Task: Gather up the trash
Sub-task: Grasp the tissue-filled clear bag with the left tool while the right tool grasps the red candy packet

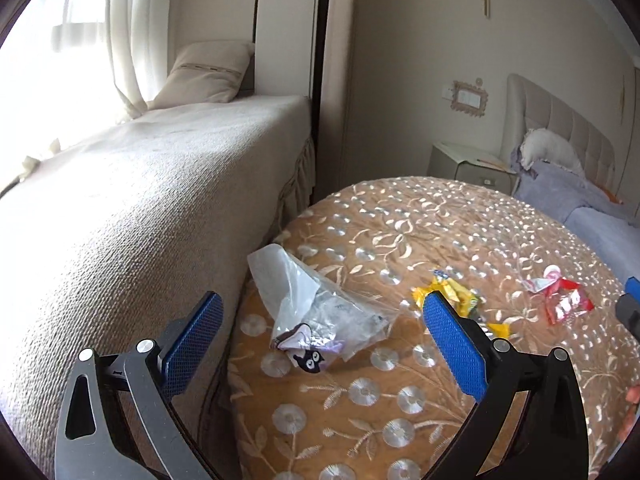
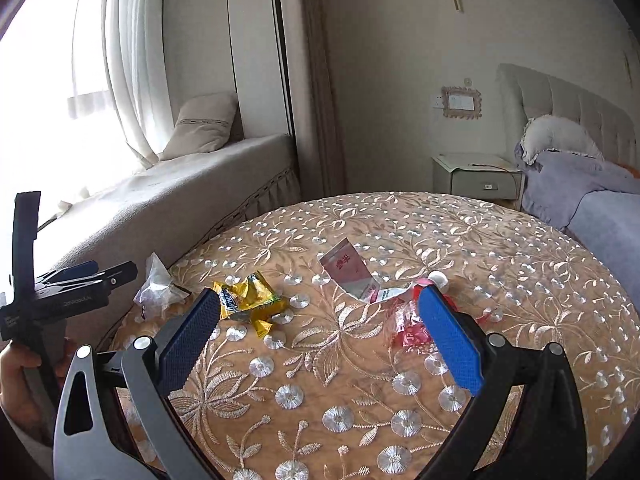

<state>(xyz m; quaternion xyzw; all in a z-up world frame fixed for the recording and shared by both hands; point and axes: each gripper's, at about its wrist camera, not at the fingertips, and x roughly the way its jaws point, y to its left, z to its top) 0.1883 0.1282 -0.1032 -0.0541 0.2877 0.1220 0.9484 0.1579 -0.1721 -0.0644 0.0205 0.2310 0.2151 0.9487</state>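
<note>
1. left wrist view shows the window seat point(image 1: 152, 184), the largest thing near the work: a long beige cushioned bench running under the sheer curtain point(image 1: 128, 32), with a cream pillow point(image 1: 204, 74) propped at its far end.
2. round table point(image 2: 500, 248), covered in a tan cloth embroidered with silver flowers, stands just beside the bench; all the trash lies on it.
3. bed point(image 2: 600, 208) with lilac bedding and a padded headboard sits behind the table on the right, with a pale nightstand point(image 2: 476, 180) next to it.
4. left gripper point(image 1: 322, 330) has its blue-padded fingers spread wide apart, holding nothing; it hangs over the table's left edge with the clear plastic bag in front of the gap. in the right wrist view the person's hand point(image 2: 20, 384) grips its handle.
5. right gripper point(image 2: 318, 330) is likewise wide apart and empty, above the middle of the table.
6. clear plastic bag point(image 1: 316, 300) lies crumpled at the table's left edge, close to the bench, with a small cat-print scrap point(image 1: 306, 350) at its near end.
7. red wrapper point(image 2: 408, 326) lies beside the right gripper's right finger, partly hidden by it.
8. yellow wrapper point(image 2: 248, 300) sits near that gripper's left finger.
9. pink-and-white packet point(image 2: 352, 270) lies tilted, farther back, between the yellow and red wrappers.
</note>
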